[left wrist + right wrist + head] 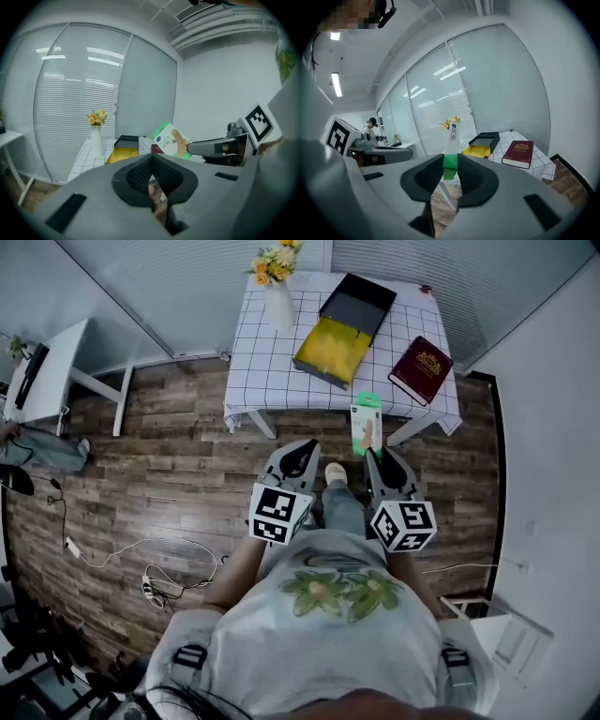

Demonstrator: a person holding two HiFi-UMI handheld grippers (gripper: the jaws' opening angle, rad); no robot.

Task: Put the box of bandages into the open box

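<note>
My right gripper (370, 452) is shut on the box of bandages (365, 424), a white and green carton held up in the air in front of the table's near edge. In the right gripper view the carton (451, 145) stands edge-on between the pads. The left gripper view shows it (171, 139) from the side. The open box (343, 329) lies on the checked tablecloth (262, 371), yellow inside, with its black lid (358, 302) folded back. My left gripper (298, 459) hangs beside the right one, shut and holding nothing.
A white vase of yellow flowers (278, 282) stands at the table's far left. A dark red book (421, 368) lies at its right. A white desk (47, 371) stands at the left, with cables (150, 568) on the wooden floor. A white wall closes the right side.
</note>
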